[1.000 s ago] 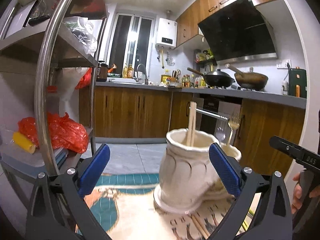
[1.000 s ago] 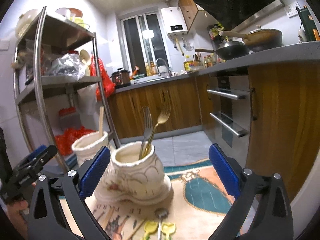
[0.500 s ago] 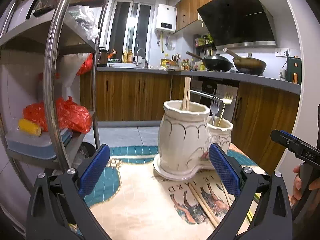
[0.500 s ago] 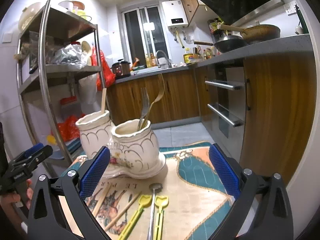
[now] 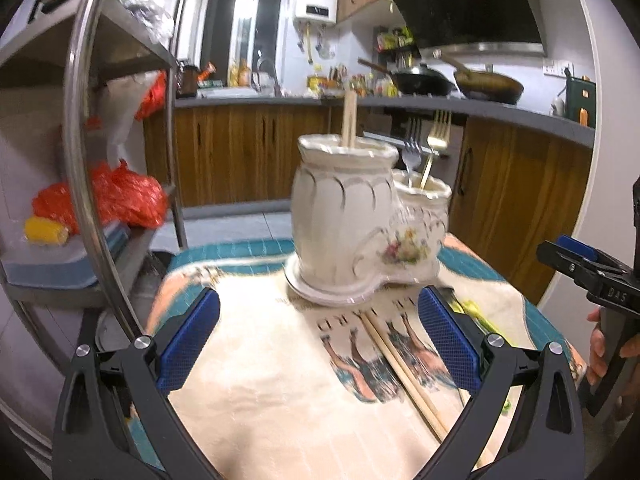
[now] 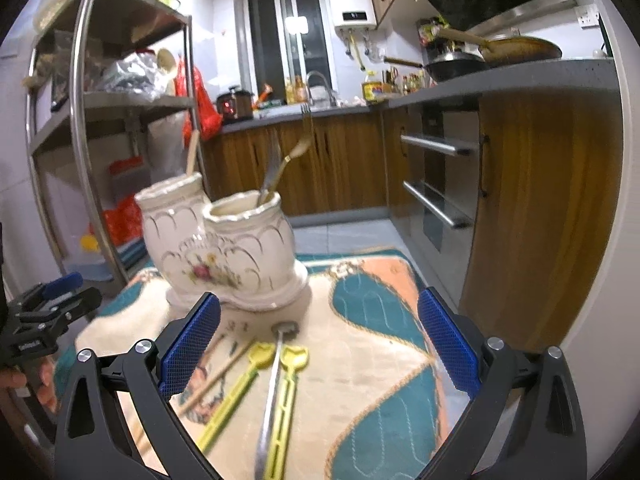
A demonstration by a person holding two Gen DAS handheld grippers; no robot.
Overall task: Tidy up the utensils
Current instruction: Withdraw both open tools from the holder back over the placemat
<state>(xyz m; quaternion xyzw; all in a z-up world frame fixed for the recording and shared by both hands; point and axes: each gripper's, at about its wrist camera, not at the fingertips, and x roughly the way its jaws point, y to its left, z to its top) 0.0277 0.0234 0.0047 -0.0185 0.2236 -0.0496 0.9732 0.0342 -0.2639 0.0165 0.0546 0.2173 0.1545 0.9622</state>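
Kitchen table w/ printed cloth (image 5: 260, 380): I'm holding left gripper (image 5: 318, 344) and right gripper (image 6: 318, 344) wide open, empty, hovering near loose chopsticks (image 5: 404, 368), metal spoon (image 6: 276, 364) and yellow spoons (image 6: 260, 364), lying before double ceramic holder (image 6: 224, 252), prob. awaiting sorting.

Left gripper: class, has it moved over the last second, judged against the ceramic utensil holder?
Yes. The left gripper has backed away and risen: the ceramic utensil holder, earlier between its pads, now stands beyond them.
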